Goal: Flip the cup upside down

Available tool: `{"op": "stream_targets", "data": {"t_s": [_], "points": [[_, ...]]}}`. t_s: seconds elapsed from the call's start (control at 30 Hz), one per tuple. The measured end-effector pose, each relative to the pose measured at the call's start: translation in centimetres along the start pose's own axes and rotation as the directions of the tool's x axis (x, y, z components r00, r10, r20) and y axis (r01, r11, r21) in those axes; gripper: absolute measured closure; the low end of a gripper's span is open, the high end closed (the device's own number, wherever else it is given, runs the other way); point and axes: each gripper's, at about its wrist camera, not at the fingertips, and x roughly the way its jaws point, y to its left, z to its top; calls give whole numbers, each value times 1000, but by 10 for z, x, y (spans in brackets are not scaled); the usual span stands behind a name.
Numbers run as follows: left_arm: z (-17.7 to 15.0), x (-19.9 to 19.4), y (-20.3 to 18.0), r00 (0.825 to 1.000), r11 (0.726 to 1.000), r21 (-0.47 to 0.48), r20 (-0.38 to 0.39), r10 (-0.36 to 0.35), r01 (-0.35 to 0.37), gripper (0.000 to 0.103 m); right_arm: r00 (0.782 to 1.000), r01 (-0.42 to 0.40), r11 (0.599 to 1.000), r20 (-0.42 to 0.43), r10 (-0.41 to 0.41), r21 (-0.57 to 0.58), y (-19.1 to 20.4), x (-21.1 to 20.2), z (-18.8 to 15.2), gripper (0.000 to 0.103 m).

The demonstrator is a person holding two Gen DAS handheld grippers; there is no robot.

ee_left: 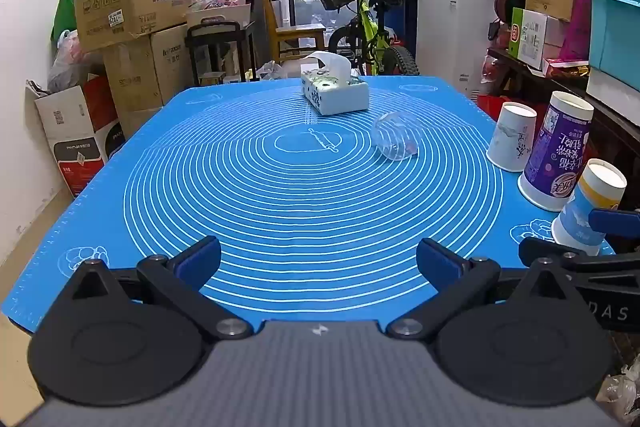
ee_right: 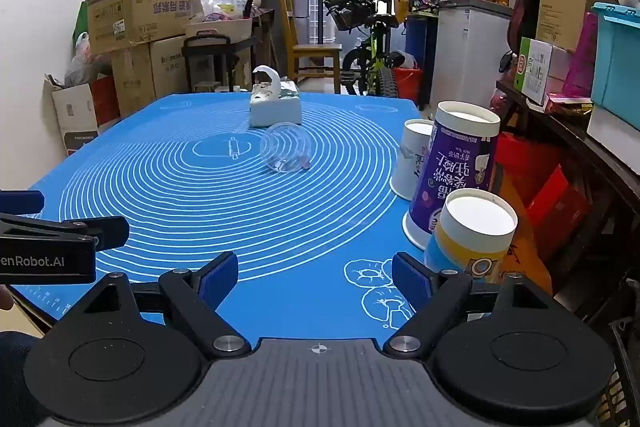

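Note:
A clear plastic cup (ee_left: 396, 141) lies on its side on the blue mat (ee_left: 280, 219), right of centre; it also shows in the right wrist view (ee_right: 286, 147). My left gripper (ee_left: 319, 261) is open and empty, low over the mat's near edge, well short of the cup. My right gripper (ee_right: 316, 277) is open and empty near the mat's front right, beside three paper cups standing upside down: a white one (ee_right: 412, 159), a tall purple one (ee_right: 452, 175) and a yellow and blue one (ee_right: 468, 231).
A white tissue box (ee_left: 334, 93) stands at the far middle of the mat. The paper cups (ee_left: 556, 151) line the right edge. Cardboard boxes (ee_left: 132, 11), a bicycle (ee_left: 368, 35) and shelves surround the table.

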Motion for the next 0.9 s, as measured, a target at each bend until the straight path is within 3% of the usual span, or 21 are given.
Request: {"op": "stream_targets", "data": {"t_s": [0.9], "points": [[0, 0, 0, 1000, 1000, 2, 1, 1, -1, 1, 1000, 4, 1000, 0, -4, -5, -1, 0, 0, 17]]}}
